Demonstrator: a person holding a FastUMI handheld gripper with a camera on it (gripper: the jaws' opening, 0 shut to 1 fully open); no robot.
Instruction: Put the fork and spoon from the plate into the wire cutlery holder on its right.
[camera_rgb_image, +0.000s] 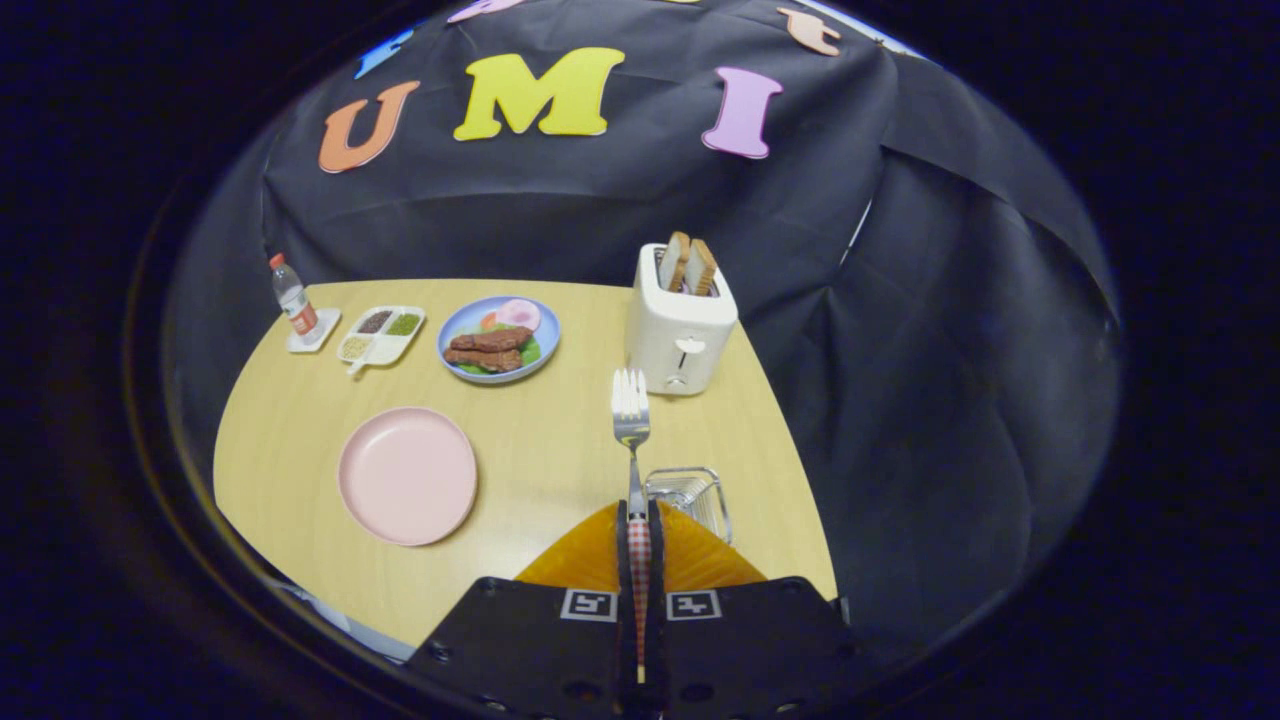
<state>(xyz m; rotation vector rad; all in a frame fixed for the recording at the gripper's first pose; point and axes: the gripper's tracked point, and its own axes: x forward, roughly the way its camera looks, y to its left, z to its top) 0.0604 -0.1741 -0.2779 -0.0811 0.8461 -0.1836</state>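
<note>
The gripper (639, 525) pinches one silver metal fork (631, 425) by its red-checked handle, jaws nearly closed, tines forward. The silver wire cutlery holder (690, 497) just right is partly hidden behind a finger. One bare pink plate (407, 475) lies left; the spoon can't be made out.

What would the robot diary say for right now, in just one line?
tool: shut on fork | fork: tines forward, above wire cutlery holder | pink plate: bare | step: lower fork into holder

Pale wooden table (560, 450) against black cloth wall (600, 210).
</note>
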